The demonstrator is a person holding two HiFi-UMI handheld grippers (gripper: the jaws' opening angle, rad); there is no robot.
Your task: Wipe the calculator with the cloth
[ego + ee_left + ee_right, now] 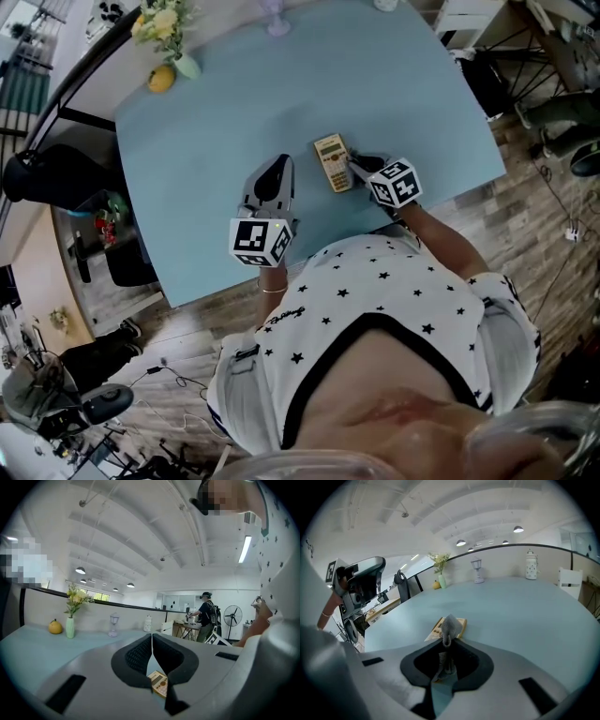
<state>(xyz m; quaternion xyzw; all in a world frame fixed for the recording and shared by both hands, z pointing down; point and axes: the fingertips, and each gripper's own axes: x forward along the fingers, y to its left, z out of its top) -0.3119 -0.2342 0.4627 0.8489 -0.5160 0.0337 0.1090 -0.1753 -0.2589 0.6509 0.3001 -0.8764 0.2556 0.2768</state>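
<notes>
Right tongs (359, 169) clamped on the grey cloth (450, 626); left tongs (276, 176) pressed together, empty.
Cloth end rests on the calculator (332, 162), frame centre on the blue desk (225, 103); left tongs just left of it.

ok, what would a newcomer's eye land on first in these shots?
The tan calculator lies near the front edge of the pale blue table, and the right gripper pinches a grey cloth over it. The left gripper is just to the calculator's left, shut with nothing in it. Yellow flowers and a yellow fruit stand at the table's far left corner.
</notes>
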